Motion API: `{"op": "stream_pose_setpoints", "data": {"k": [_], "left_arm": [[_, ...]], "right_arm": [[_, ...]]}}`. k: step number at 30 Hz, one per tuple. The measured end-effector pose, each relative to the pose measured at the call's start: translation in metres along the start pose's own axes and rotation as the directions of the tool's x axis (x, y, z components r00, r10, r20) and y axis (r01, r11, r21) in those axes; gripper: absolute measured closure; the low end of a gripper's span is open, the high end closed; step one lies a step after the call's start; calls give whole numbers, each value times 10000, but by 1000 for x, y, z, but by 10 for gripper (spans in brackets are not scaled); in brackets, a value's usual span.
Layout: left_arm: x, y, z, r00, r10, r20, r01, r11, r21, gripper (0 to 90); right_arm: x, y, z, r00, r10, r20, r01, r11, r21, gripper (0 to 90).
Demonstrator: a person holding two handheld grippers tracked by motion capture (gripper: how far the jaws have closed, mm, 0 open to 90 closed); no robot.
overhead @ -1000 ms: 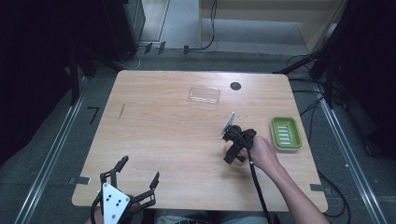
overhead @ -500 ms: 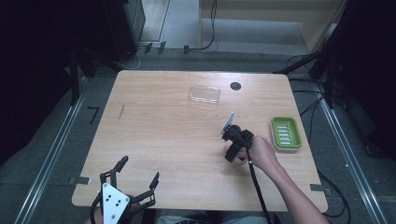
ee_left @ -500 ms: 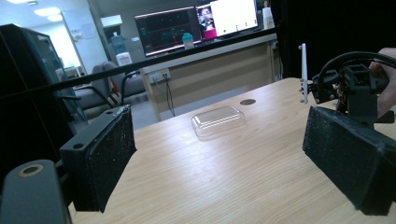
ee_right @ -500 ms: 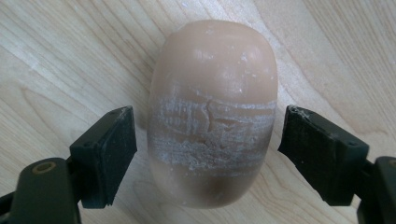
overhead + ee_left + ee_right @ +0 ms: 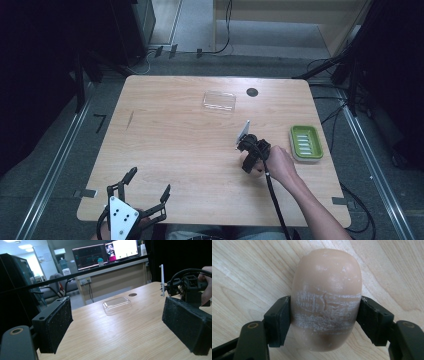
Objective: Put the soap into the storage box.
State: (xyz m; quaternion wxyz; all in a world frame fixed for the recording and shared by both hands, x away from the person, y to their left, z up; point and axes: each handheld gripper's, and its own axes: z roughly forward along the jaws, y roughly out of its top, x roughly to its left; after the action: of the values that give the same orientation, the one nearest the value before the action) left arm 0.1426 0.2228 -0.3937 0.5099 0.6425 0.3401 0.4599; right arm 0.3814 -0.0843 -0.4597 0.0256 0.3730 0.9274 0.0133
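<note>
Soap bar point(image 5: 326, 298), tan and oval with a scuffed whitish band across its middle, sits between the jaws of my right gripper point(image 5: 325, 320), both pads pressed against its sides; wood grain shows all around it.

Left to right in the high view: my left gripper point(image 5: 147, 186) hangs at the near left corner of the wooden table point(image 5: 165, 150), its jaws spread wide with nothing between them. In the left gripper view the two black pads point(image 5: 56, 323) stand well apart, framing bare tabletop.

Toward the far middle of the table lies a clear plastic lid point(image 5: 219, 101), with a small dark round hole point(image 5: 252, 92) just to its right.

Right of centre, my right gripper point(image 5: 248, 161) points down at the table, held by the right hand point(image 5: 277, 165); a pale flat plate point(image 5: 243, 133) stands up from it. I see only a sliver of the bar beneath it there.

Near the right edge rests a green soap dish point(image 5: 306, 142), apart from the gripper.
</note>
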Motion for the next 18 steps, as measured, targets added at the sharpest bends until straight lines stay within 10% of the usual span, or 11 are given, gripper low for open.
{"op": "stream_pose_setpoints", "data": {"k": [18], "left_arm": [[0,0,-1,10000,22,-9,-22,10000,-16,99]], "right_arm": [[1,0,3,9999,143,-64,-142,9998,123,325]]}}
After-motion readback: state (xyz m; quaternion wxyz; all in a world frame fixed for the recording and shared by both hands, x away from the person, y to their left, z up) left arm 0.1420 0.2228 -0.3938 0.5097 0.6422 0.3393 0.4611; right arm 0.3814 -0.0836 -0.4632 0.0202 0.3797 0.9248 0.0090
